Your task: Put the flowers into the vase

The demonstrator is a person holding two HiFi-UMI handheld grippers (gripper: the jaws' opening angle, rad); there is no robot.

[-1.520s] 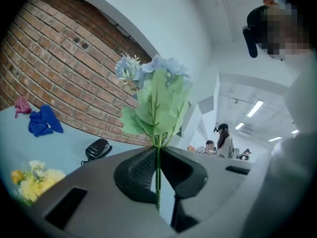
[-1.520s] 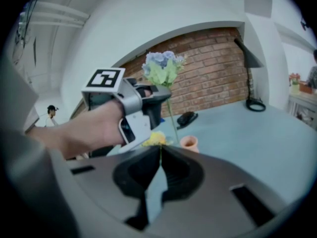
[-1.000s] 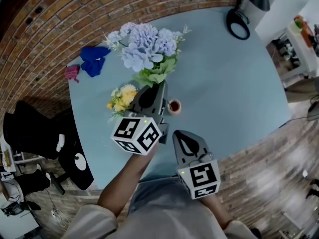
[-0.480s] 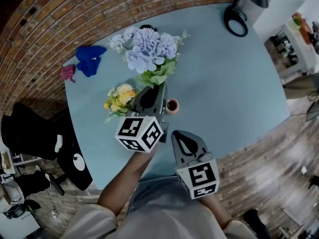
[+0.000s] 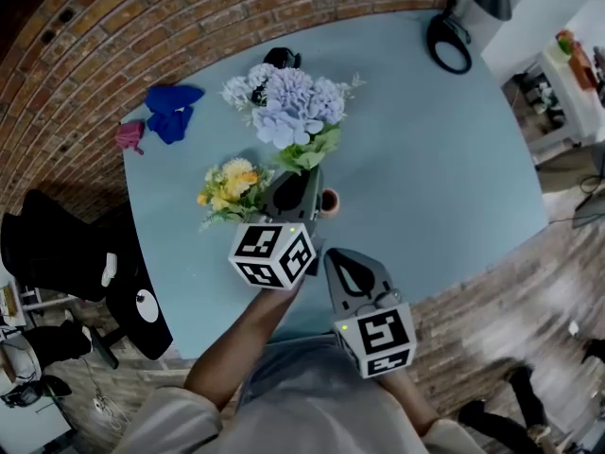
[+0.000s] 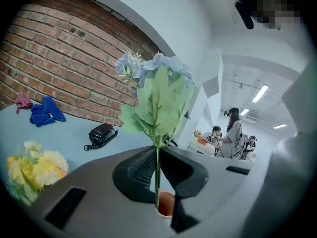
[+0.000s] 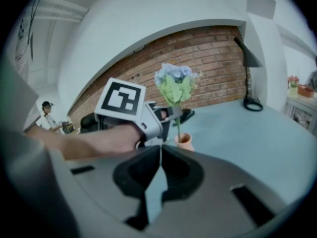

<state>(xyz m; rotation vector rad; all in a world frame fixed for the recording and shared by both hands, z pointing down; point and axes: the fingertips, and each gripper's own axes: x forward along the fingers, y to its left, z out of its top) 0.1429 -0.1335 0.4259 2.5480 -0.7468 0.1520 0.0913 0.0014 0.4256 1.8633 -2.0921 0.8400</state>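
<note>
My left gripper (image 5: 301, 180) (image 6: 157, 175) is shut on the thin green stem of a blue flower bunch (image 5: 288, 102) (image 6: 154, 88) (image 7: 174, 83), held upright. The stem's lower end reaches into the mouth of the small terracotta vase (image 5: 329, 201) (image 6: 166, 204) (image 7: 184, 141) standing on the pale blue table (image 5: 425, 159). A yellow flower bunch (image 5: 232, 185) (image 6: 34, 170) lies on the table just left of the gripper. My right gripper (image 5: 344, 256) (image 7: 160, 158) hangs shut and empty near the table's front edge, to the right of and behind the vase.
A black telephone (image 5: 282, 58) (image 6: 101, 133) lies behind the flowers. Blue cloth (image 5: 173, 112) (image 6: 44, 112) and pink cloth (image 5: 130, 135) sit at the far left by the brick wall. A black lamp base (image 5: 452, 41) stands at the far right corner. People stand in the room beyond.
My left gripper has sunk with the blue flowers, bringing the stem's end down to the vase. The right gripper has kept still.
</note>
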